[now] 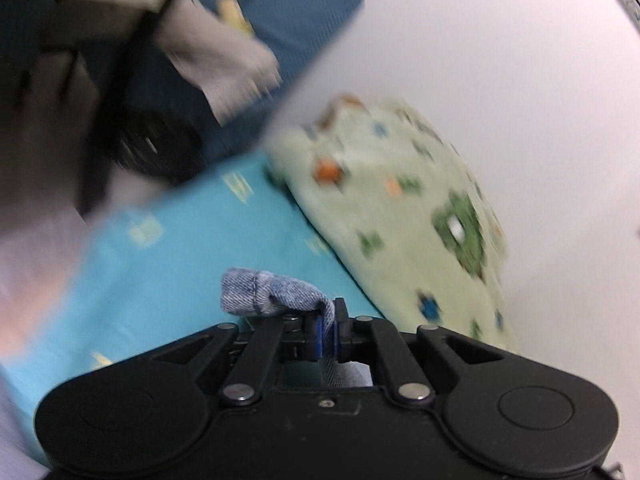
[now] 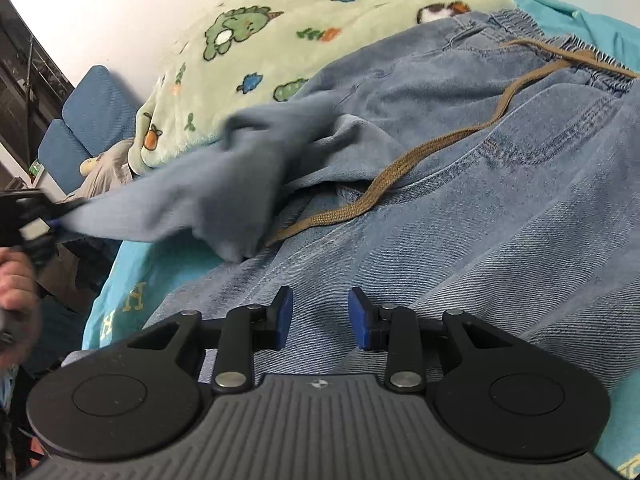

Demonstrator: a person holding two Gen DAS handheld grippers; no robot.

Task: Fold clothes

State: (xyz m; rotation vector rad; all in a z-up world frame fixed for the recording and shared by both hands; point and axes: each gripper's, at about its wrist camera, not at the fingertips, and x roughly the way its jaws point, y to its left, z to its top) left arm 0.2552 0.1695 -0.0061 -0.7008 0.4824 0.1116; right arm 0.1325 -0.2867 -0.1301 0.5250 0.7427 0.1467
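Observation:
A pair of blue denim jeans (image 2: 460, 208) with a brown drawstring (image 2: 404, 172) lies spread over the turquoise sheet (image 2: 132, 264). One leg end (image 2: 168, 204) is stretched out to the left, blurred, and the left gripper (image 2: 48, 220) holds it at the frame's edge. In the left wrist view my left gripper (image 1: 329, 326) is shut on a bunched denim hem (image 1: 268, 290) above the sheet (image 1: 180, 248). My right gripper (image 2: 320, 316) hovers open just over the jeans, with nothing between its blue pads (image 2: 285, 312).
A pale green blanket with cartoon prints (image 2: 248, 52) (image 1: 404, 216) lies bunched against the white wall (image 1: 500, 60). A blue padded chair (image 2: 92, 120) (image 1: 288, 16) with a grey cloth (image 1: 224, 60) stands beyond the bed. A hand (image 2: 16, 284) shows at the left edge.

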